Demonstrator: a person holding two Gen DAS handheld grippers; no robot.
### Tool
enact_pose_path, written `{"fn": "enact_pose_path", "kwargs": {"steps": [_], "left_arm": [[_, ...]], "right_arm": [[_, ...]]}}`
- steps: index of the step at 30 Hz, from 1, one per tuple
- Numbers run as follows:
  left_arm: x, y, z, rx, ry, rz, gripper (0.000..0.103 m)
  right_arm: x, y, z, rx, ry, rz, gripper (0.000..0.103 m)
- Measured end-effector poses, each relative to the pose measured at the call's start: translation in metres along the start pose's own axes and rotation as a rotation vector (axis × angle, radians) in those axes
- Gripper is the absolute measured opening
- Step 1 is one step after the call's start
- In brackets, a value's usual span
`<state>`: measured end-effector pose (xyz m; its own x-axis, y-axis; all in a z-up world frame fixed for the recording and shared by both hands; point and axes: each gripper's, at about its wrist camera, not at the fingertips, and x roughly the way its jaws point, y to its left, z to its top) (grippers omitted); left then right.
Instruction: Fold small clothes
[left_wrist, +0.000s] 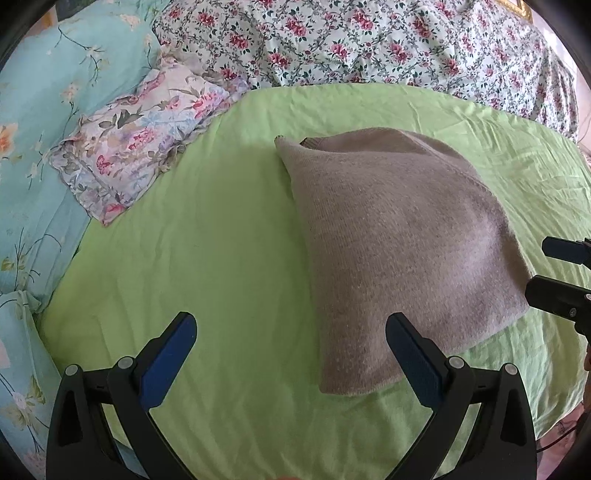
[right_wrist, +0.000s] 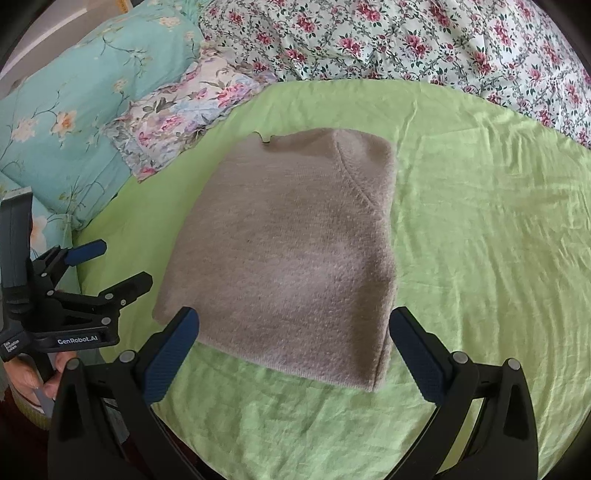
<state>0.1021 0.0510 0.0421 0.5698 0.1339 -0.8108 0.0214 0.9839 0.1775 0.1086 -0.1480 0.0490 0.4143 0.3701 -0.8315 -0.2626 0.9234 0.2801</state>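
Observation:
A beige knitted garment lies folded into a compact rectangle on the green sheet; it also shows in the right wrist view. My left gripper is open and empty, hovering over the sheet just left of the garment's near corner. It shows in the right wrist view at the far left. My right gripper is open and empty, its jaws spread wide over the garment's near edge. It shows in the left wrist view at the garment's right edge.
A floral pillow lies at the back left on the green sheet. A turquoise flowered quilt runs along the left. A white quilt with red flowers is bunched along the back.

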Motion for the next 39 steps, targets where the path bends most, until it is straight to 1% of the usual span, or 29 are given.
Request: {"fn": "enact_pose_path", "kwargs": {"steps": [15,24,39], "left_arm": [[0.01,0.002,0.007,-0.007,0.018,0.003,0.102],[0.012,0.0,0.008,-0.009,0.023,0.009,0.102],[0.009,0.0,0.008,-0.012,0.018,0.008,0.102]], "right_arm": [[0.007,-0.002,0.008,-0.011,0.008,0.003,0.103],[0.01,-0.01,0.014,-0.016,0.012,0.008,0.103],[0.01,-0.01,0.015,-0.016,0.008,0.005,0.103]]}}
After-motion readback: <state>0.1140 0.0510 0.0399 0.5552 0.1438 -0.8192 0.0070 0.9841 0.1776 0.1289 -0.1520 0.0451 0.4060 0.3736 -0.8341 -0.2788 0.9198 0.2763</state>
